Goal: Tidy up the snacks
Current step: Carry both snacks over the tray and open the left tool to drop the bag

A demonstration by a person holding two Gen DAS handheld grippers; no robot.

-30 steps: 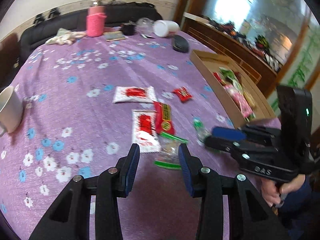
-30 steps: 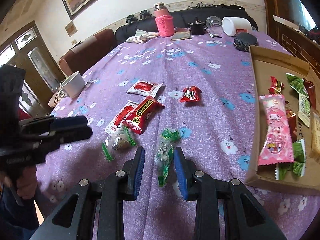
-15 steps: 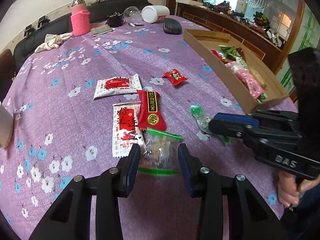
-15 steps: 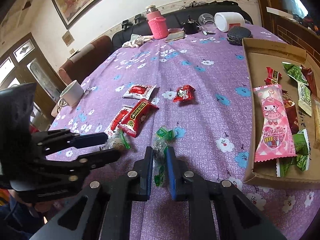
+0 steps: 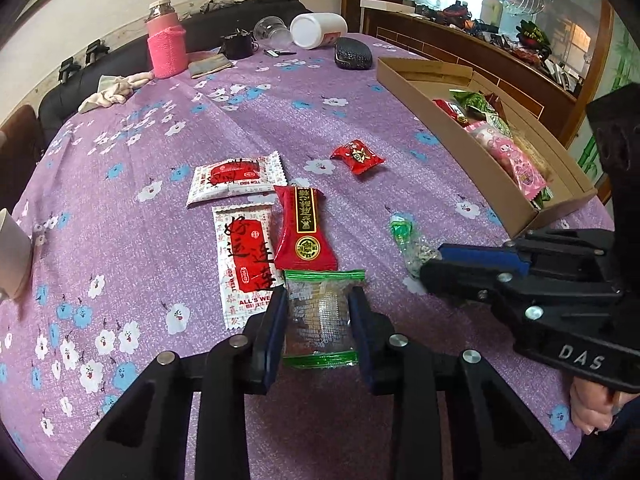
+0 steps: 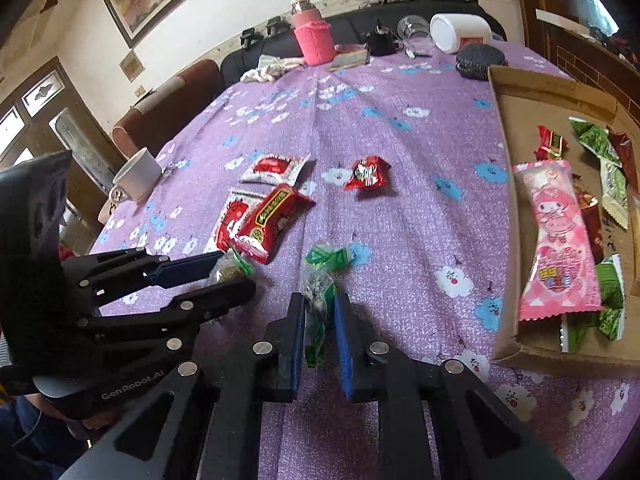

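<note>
Low over the purple flowered tablecloth, left wrist view: the left gripper straddles a clear snack packet with green ends, blue pads against both its sides, the packet lying flat on the cloth. Touching the packet's far edge is a red and black packet, which overlaps a white and red sachet; a second white and red sachet lies just beyond, and a small red candy sits apart toward the cardboard box at the right edge, part filled with snacks. Right gripper enters from the right, its tips at a green-twisted candy. Right wrist view: the right gripper is nearly closed, pads pressing the green-twisted candy, whose far end rests on the cloth. Left gripper comes in from the left, fingers either side of the clear packet. Box lies to the right, a pink character packet lengthwise inside among green wrappers. White mug stands near the left table edge; a pink-sleeved bottle at the far end.
</note>
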